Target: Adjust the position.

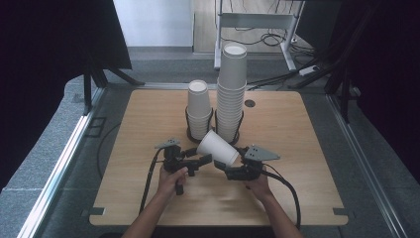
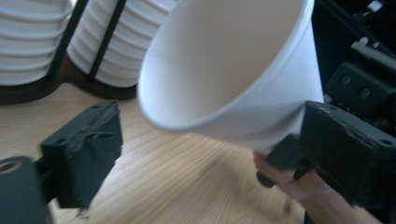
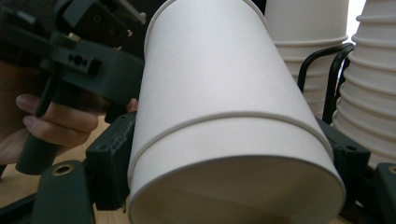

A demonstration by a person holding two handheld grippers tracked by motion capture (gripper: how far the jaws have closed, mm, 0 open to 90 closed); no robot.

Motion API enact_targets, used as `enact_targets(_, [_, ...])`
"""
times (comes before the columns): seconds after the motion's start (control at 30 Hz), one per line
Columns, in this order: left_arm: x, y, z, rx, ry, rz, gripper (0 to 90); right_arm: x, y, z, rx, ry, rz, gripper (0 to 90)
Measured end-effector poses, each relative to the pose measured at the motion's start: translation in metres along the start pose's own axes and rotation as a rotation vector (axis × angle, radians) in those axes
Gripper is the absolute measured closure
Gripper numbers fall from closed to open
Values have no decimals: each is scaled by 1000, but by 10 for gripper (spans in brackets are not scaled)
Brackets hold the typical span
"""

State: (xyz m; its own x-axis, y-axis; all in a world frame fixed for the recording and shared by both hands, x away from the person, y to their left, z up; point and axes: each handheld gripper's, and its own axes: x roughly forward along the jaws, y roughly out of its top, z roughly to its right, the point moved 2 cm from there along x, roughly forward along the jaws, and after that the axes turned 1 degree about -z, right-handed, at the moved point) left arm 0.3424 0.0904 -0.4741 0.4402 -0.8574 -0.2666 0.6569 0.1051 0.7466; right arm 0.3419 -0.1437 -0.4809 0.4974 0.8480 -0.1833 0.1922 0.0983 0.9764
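A white paper cup [image 1: 218, 147], actually two nested cups as the second rim line in the right gripper view shows [image 3: 229, 116], is held tilted above the light wooden bench [image 1: 148, 124], between the two grippers. The right gripper [image 1: 223, 166] pinches the cups across their wide end, one black jaw on each side of the wall, with the open mouth turned toward that gripper's own camera. The left gripper [image 1: 207, 158] sits at the other end; its jaws are spread, one standing well clear to the left of the cup in the left gripper view [image 2: 233, 70] and the other close beside the cup's lower edge, and I cannot tell whether that one touches the paper. Just behind the held cups, two stacks of white paper cups stand upright in black wire holders: a shorter stack [image 1: 199, 106] on the left and a taller stack [image 1: 232, 89] on the right, close beside each other near the bench's far middle
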Motion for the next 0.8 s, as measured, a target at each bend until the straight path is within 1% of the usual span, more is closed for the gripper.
enact_targets(0.1, [4,4,0,-21,-16,17,34,2,0,-2,-11,-1,-2,217])
enact_targets(0.2, [9,9,1,-12,-15,8,1,4,-2,-3,-19,1,-7,218])
enact_targets(0.27, [11,11,0,-12,-19,9,0,4,-2,-2,-17,-3,-4,218])
enact_targets(0.33, [13,13,0,-24,-25,16,0,3,-1,0,-16,-7,-1,218])
enact_targets(0.47, [15,14,-1,-64,-41,25,0,3,0,1,-10,-23,11,219])
enact_targets(0.53, [15,13,-2,-79,-48,28,0,3,0,2,-6,-22,18,219])
enact_targets(0.6, [15,13,-4,-115,-63,26,0,3,0,2,-5,-21,23,219])
enact_targets(0.67, [15,12,-5,-141,-81,22,0,4,1,1,-5,-23,30,219])
enact_targets(0.8, [16,11,-7,-167,-90,15,0,6,0,1,-5,-28,31,219])
